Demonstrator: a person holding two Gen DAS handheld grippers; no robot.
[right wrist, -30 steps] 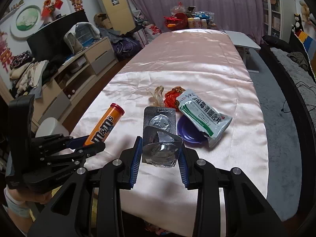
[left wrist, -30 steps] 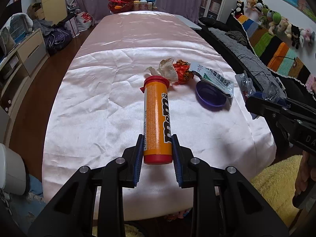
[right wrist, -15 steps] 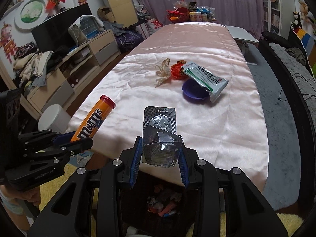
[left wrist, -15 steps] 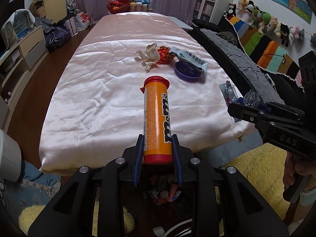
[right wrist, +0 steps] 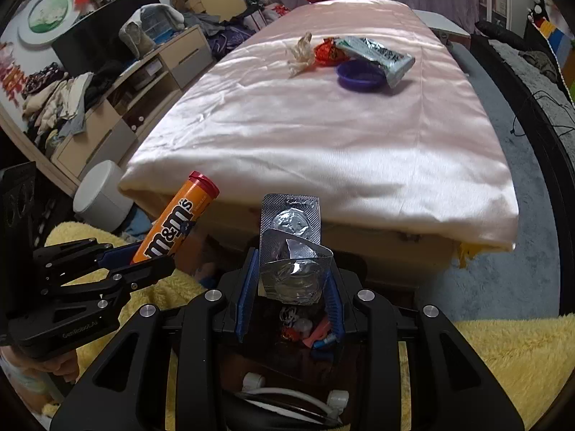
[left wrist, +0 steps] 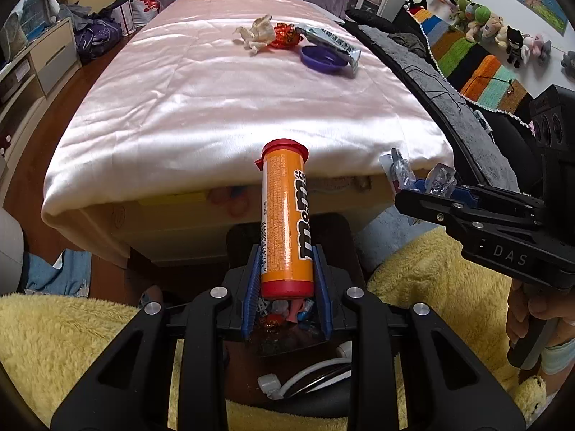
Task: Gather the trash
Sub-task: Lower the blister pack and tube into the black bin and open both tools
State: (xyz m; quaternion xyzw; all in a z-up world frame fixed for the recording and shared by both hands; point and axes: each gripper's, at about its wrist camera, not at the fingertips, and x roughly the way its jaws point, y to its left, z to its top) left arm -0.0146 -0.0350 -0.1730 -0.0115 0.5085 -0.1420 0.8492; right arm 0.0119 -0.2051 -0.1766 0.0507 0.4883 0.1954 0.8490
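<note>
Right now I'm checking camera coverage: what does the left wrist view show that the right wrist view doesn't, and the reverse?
Left only: row of plush toys above a striped knitted blanket.
Right only: black television, white cylindrical stool.
Both: orange M&M's tube with red cap in the left gripper, crumpled silver blister pack in the right gripper, round purple dish on the pink satin table cover.

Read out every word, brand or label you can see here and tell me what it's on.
"m&m's": orange tube in the left tongs.
"DAS": body of the right tongs, seen from the left wrist.
"GenRobot.AI": body of the left tongs, seen from the right wrist.
Small print on the tube, blister pack and silver sachet: unreadable.
</note>
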